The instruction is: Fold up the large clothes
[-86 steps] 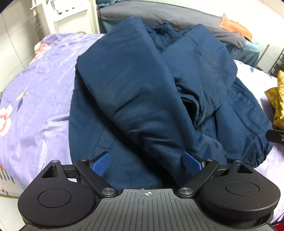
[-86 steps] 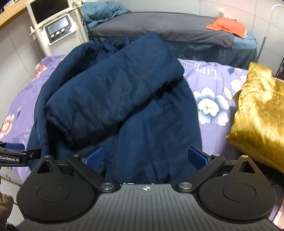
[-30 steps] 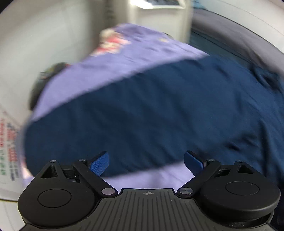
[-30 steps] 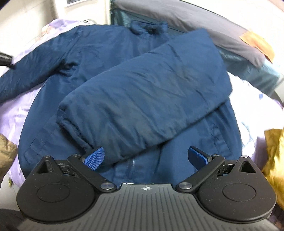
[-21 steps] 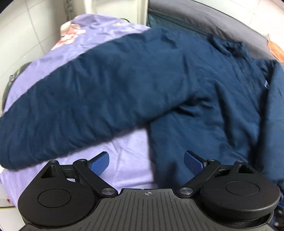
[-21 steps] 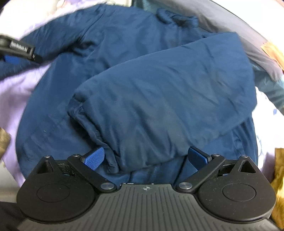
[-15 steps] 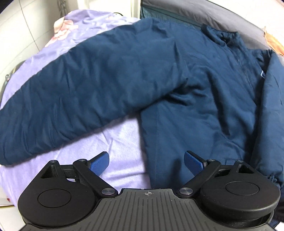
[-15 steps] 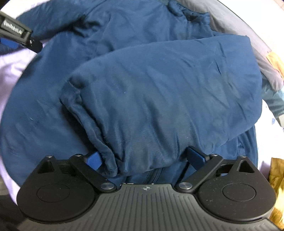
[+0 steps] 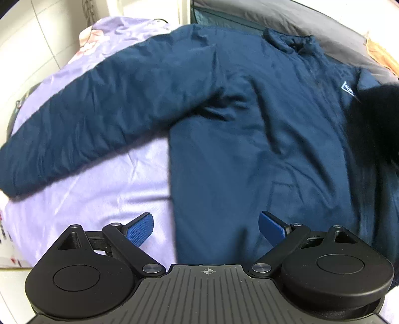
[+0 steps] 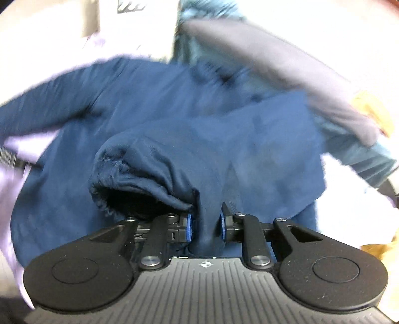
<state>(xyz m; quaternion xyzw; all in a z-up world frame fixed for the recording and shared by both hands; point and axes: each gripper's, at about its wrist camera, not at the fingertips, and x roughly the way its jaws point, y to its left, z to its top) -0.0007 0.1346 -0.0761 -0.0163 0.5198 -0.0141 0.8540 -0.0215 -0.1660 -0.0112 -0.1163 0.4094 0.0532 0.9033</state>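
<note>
The right gripper has its jaws closing on a fold of the navy jacket's cuffed sleeve; the blue pads stand narrow, with cloth bunched between them and pressed on both sides — a firm pinch on the sleeve just beside its gathered cuff, whose dark mouth gapes at about 10 o'clock from the pads. The left gripper has its jaws spread wide and grips nothing; its left pad hangs over bare sheet, its right pad over the jacket's lower body, the hem edge running between them.

The jacket lies front-up on a lilac floral bedsheet; its collar sits toward 12 o'clock in the left wrist view, and one sleeve stretches out flat toward 9 o'clock. A grey pillow lies beyond the collar, with an orange cloth at 2 o'clock; white tiled wall shows at 10 o'clock.

Both grippers point steeply down at the bed; the right wrist view is blurred — detail beyond the sleeve is hard to read.
</note>
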